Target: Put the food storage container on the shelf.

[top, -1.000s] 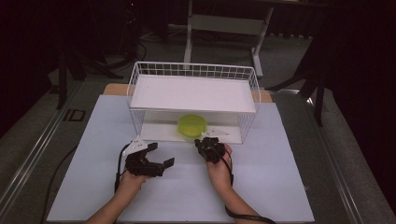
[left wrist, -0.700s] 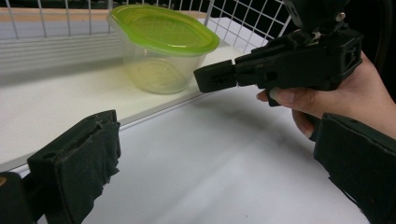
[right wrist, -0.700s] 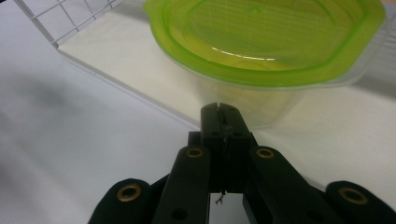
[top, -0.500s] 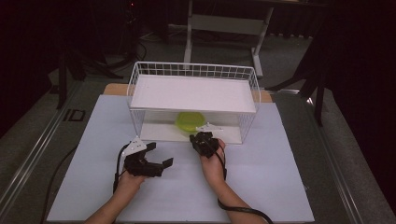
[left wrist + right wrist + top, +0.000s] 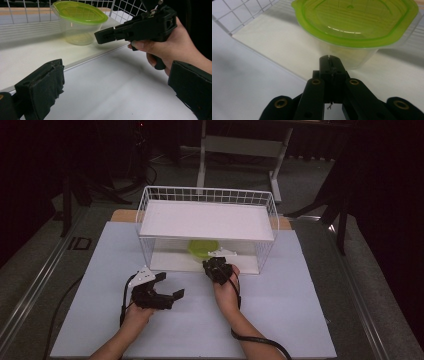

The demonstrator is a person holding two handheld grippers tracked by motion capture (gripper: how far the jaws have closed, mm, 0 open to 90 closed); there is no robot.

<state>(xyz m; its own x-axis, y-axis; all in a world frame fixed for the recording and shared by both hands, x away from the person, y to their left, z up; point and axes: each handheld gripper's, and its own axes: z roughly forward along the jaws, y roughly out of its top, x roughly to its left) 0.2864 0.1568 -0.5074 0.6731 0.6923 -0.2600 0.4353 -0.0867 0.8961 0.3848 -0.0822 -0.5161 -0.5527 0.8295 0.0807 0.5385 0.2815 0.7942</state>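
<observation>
On the white table (image 5: 300, 320), a two-tier wire rack (image 5: 207, 195) stands with its near side open. Under its shelf, near the lower board's front edge, sits a clear container (image 5: 352, 57) with green lid. Right gripper (image 5: 216, 268), jaws pressed together and empty, points at it. Left gripper (image 5: 167, 287) rests apart on bare surface, jaws spread wide, empty.

The white table (image 5: 300, 320) is lit from above while the room beyond it is dark. Glare streaks the green lid (image 5: 362, 22). The right claw (image 5: 331, 58) is soft in close-up, and the rack wires (image 5: 30, 15) behind the tub are blurred.
</observation>
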